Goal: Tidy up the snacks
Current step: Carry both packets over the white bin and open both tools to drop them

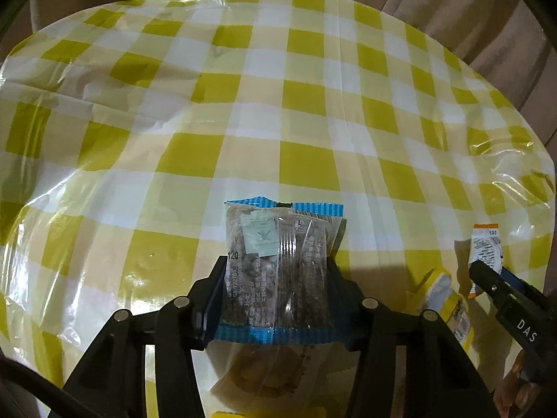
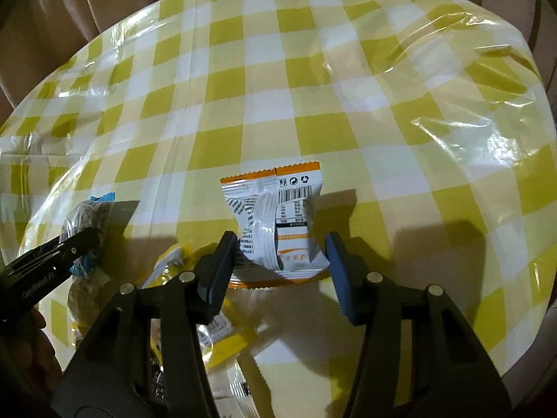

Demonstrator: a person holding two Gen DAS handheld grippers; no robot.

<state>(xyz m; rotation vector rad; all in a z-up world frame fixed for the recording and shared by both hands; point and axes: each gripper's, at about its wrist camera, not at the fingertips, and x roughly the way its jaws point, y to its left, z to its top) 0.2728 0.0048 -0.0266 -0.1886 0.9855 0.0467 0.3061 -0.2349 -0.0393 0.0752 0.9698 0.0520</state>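
A round desk (image 1: 313, 111) under a yellow-and-white checked cloth fills both views. In the left wrist view, the left tongs (image 1: 276, 278) are clamped on a blue-edged snack packet (image 1: 278, 271) held at 6 o'clock, above other packets. In the right wrist view, the right tongs (image 2: 280, 254) are pinching a white-and-orange snack packet (image 2: 278, 223) at 6 o'clock; a yellow packet (image 2: 170, 264) lies at 7 o'clock.

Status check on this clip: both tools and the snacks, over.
Left tool shut on blue-edged packet. Right tool shut on orange-edged packet, wrapper pinched. More packets heaped underneath; checked tablecloth ahead.
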